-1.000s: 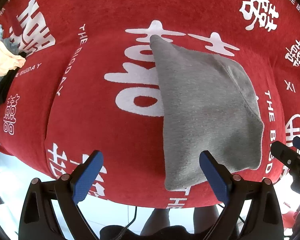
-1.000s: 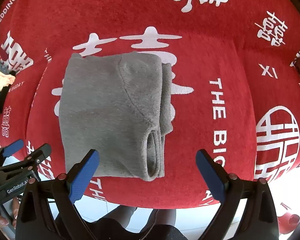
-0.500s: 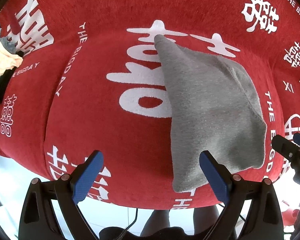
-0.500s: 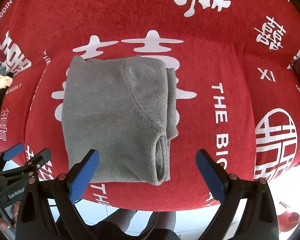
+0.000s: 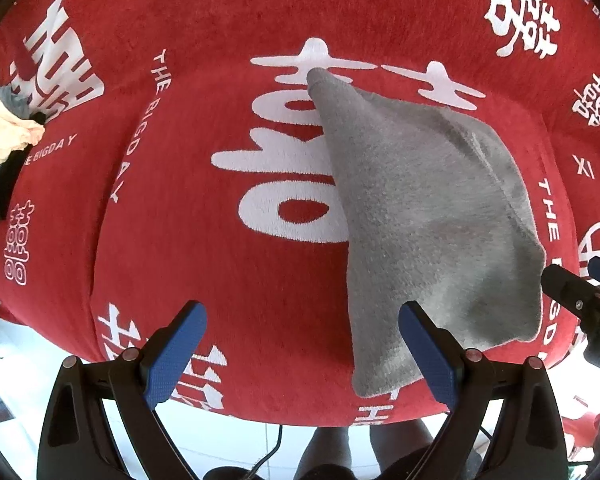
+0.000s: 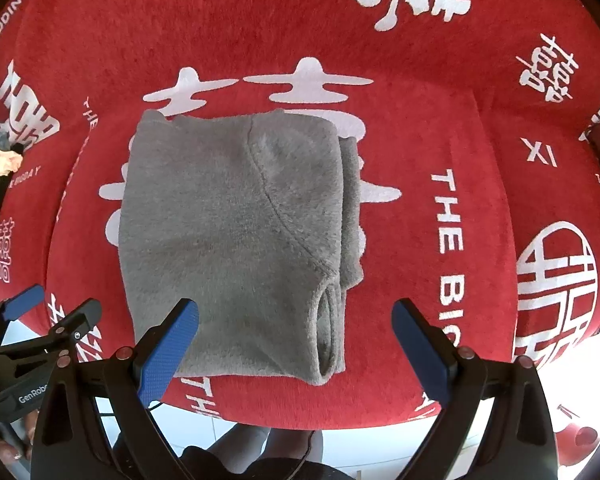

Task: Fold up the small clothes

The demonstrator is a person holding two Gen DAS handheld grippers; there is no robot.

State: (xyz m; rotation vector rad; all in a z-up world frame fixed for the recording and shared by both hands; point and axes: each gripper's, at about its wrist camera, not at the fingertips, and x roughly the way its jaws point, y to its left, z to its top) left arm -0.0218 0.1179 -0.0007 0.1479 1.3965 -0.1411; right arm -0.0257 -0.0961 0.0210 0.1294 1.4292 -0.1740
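A grey fleece garment (image 6: 236,232) lies folded into a rough rectangle on the red cushion (image 6: 440,120), a sleeve opening at its near right corner. The left wrist view has the same grey garment (image 5: 428,216) right of centre. My right gripper (image 6: 296,344) hovers open over the garment's near edge, nothing between its blue pads. Left of the garment, my left gripper (image 5: 300,350) is open too and empty, its right pad over the garment's near left corner. The left gripper (image 6: 52,312) also shows at the lower left of the right wrist view, the right gripper (image 5: 580,284) at the left view's right edge.
The red cushion (image 5: 180,240) carries white characters and lettering. A heap of other clothes (image 5: 0,136), peach, black and grey, lies at its far left. White floor tiles (image 6: 380,452) and a person's legs (image 5: 328,448) show below the cushion's front edge.
Both grippers have drawn back slightly toward the cushion's front edge, so the garment sits a little lower in each view. Both stay open, and the garment has not moved.
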